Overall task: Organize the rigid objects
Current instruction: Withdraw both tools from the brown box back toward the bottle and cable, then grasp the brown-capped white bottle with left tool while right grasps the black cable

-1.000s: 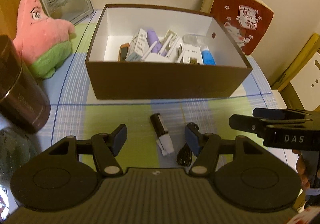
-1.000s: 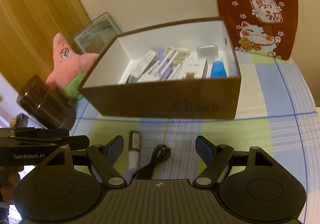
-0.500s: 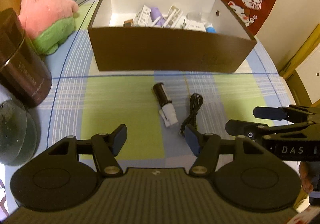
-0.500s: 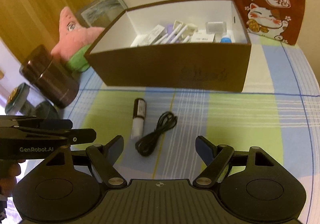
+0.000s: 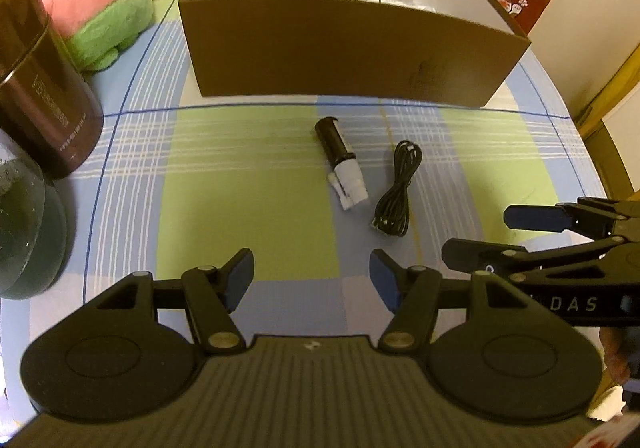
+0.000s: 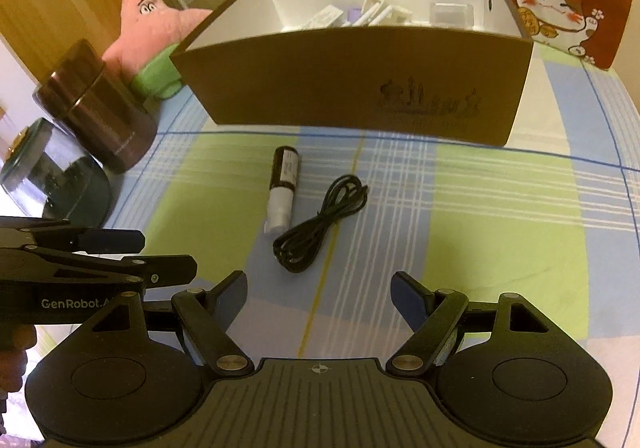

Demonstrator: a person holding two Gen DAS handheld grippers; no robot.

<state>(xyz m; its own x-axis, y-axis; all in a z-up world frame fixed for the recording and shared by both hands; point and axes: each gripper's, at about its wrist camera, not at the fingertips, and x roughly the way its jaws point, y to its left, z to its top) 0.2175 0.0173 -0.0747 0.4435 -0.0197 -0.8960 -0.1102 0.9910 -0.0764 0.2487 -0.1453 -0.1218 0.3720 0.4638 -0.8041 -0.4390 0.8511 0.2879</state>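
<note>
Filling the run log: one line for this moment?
left gripper open | right gripper open | dark white-capped bottle, coiled black cable lying outside brown cardboard box

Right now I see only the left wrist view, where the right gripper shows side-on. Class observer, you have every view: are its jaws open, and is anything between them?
Observer: In its own view the right gripper stands open with nothing between its fingers. The black cable lies ahead of it.
Operator: Does the dark bottle carry a label?
Observer: Yes, the bottle shows a pale label on its upper side.
Operator: Is anything printed on the box?
Observer: A skyline-like drawing sits low on the front of the brown box, toward its right end.
</note>
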